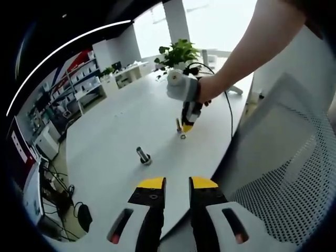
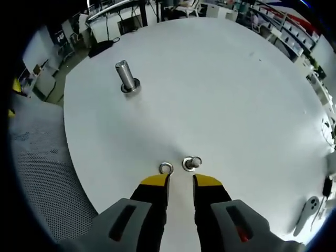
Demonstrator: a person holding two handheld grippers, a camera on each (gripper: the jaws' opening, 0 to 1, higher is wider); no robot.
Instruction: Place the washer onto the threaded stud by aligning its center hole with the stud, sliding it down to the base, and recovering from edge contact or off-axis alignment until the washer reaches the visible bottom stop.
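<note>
White table (image 1: pixel 121 115), bright windows (image 1: pixel 220 21), shelves (image 1: pixel 79 79)

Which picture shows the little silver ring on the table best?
The right gripper view: the small silver metal washer lies flat on the white round table just past the right gripper, its hole plain. In the left gripper view the washer is a far-off speck below that gripper.

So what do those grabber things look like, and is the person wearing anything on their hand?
Each gripper has two black jaws with yellow tips, set in light grey bodies with dark slots; the left gripper shows red marks in its slots. In the left gripper view, the right gripper shows the same yellow tip, with a thin black cable looping off it. The hand holding it wears a light grey glove.
</note>
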